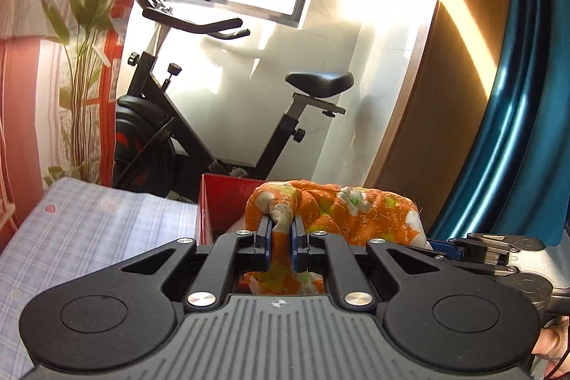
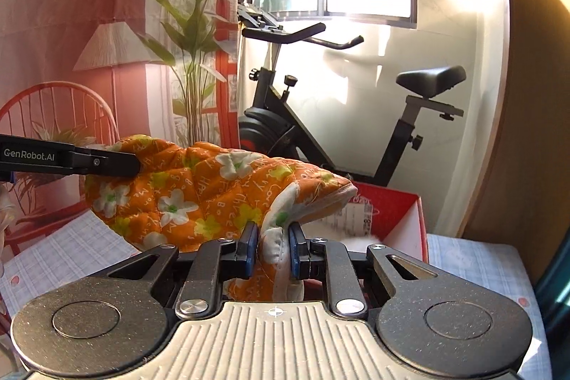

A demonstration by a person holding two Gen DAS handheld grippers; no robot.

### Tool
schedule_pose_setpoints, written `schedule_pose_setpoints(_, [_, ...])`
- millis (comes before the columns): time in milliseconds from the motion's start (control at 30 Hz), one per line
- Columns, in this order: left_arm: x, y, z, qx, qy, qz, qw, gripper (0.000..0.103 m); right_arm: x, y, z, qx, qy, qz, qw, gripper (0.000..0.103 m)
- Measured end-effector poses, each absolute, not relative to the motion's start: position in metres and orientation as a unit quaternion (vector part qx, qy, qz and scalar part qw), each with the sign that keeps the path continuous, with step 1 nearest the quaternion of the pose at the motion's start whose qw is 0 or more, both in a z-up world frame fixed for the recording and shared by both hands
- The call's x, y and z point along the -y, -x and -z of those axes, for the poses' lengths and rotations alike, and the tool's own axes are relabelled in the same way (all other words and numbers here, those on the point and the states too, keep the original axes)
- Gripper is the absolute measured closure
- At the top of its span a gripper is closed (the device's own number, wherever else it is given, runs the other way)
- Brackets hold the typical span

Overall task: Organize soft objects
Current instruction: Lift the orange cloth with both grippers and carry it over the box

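Orange quilted mitt pinched at both ends, held up in the air.

Left gripper [image 1: 281, 237] and right gripper [image 2: 273, 246] each clamp a bunched fold of the oven mitt [image 2: 199, 191] above the checked cloth [image 2: 71, 248], near the red box [image 2: 399, 212]. Light, floppy padding likely sags; edge seams look the surest hold.

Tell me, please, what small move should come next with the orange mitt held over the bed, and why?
Probably carry the orange floral mitt forward over the red box before releasing. Both the left gripper and the right gripper are shut on it, it hangs clear of the checked bedcover, and the open box sits just beyond.
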State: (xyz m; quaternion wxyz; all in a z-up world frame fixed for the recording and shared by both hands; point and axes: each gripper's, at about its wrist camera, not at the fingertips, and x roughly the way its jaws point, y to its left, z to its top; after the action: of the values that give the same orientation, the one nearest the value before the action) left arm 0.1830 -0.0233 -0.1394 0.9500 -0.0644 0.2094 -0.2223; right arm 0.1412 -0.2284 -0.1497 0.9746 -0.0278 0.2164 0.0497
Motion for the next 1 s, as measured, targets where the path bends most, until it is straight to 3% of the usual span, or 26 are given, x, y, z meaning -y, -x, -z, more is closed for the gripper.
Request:
schedule_pose_setpoints(333, [0.041, -0.265, 0.149, -0.241, 0.063, 0.198, 0.948, 0.092, 0.253, -0.225, 0.157, -0.232, 0.048, -0.035, 0.971, 0.086])
schedule_pose_setpoints(700, [0.056, -0.311, 0.199, -0.347, 0.042, 0.200, 0.915, 0.090, 0.279, -0.275, 0.212, -0.338, 0.012, -0.006, 0.941, 0.086])
schedule_pose_setpoints(900, [0.057, -0.309, 0.208, -0.366, 0.023, 0.198, 0.909, 0.085, 0.288, -0.287, 0.235, -0.391, -0.007, 0.009, 0.920, 0.086])
schedule_pose_setpoints(1000, [0.055, -0.307, 0.206, -0.364, 0.019, 0.193, 0.911, 0.075, 0.288, -0.291, 0.244, -0.409, -0.001, 0.019, 0.913, 0.086])
